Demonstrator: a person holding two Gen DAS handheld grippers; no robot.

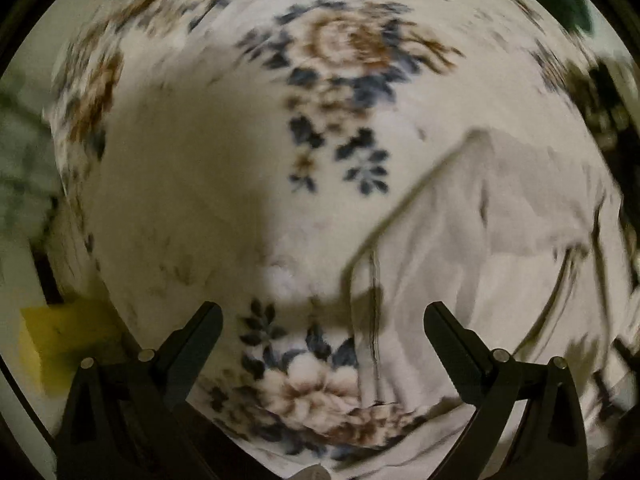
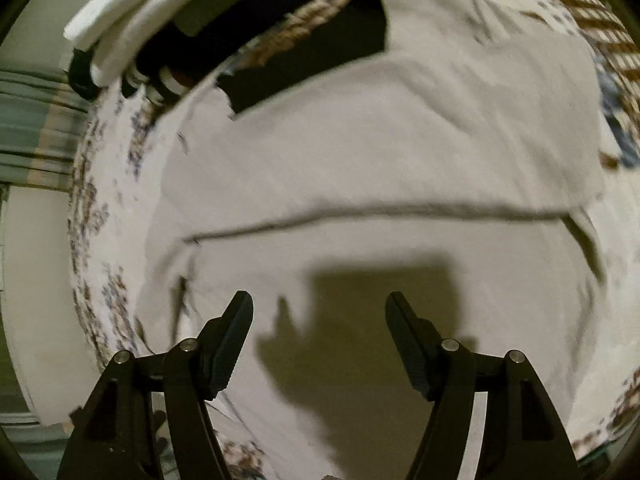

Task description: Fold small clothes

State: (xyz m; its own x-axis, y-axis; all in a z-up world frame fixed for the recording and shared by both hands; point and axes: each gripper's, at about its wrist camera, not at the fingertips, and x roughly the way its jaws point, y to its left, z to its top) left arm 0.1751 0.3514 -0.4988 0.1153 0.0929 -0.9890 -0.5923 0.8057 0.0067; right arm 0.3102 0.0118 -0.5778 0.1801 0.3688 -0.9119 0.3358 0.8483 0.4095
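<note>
A pale grey-white garment [image 2: 380, 168] is seen spread flat on a floral-printed cloth [image 2: 96, 216] that covers the work surface. In the right wrist view its long axis runs roughly from left to right across the picture, and a folded edge [image 2: 360, 216] crosses it the same way, so that one layer is laid over the other. What kind of garment it is cannot be made out. Beyond its far edge, at the upper left, a stack of folded clothes [image 2: 160, 12] in white and black is seen, partly blurred.

The right gripper [image 2: 319, 308] is held above the near layer of the garment with its jaws parted; nothing is between them, and its shadow is thrown on the fabric just ahead.

In the left wrist view the garment [image 1: 500, 240] is found on the right side of the picture, with one corner [image 1: 476, 134] pointing up and away and a straight edge slanting down toward the bottom centre. The left gripper [image 1: 322, 312] is pointed down over the floral cloth [image 1: 340, 52], its jaws wide apart and empty, the garment's edge lying between them below. A yellow block [image 1: 60, 332] is seen at the lower left, beside the cloth.
</note>
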